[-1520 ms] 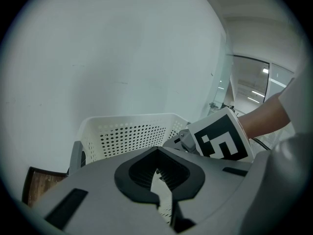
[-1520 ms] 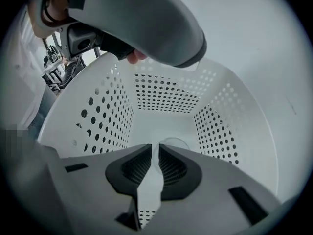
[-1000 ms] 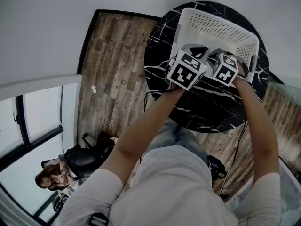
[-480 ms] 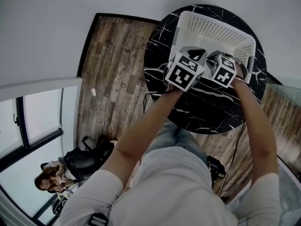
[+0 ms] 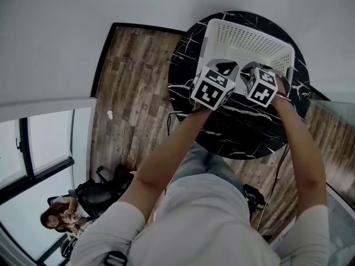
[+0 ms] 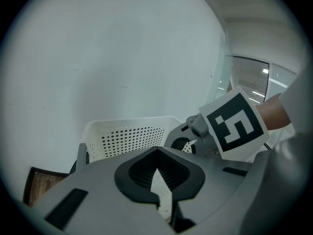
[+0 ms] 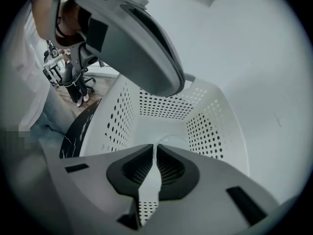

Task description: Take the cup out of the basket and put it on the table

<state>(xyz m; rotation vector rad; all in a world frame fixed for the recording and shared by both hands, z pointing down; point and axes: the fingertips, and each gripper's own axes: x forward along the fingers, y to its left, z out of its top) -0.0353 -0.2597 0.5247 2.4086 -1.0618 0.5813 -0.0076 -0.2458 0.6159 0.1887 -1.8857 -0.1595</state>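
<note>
The left gripper (image 6: 157, 169) and right gripper (image 7: 155, 164) hover at the basket's (image 5: 248, 24) near rim, jaws together and empty, likely lining up a reach. The cup (image 7: 173, 139) (clear, barely visible) sits on the basket floor, ahead of the right gripper.

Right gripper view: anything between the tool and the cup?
Nothing visible does. The cup sits in the basket just beyond the right tool; the left tool hangs above, off that line.
</note>
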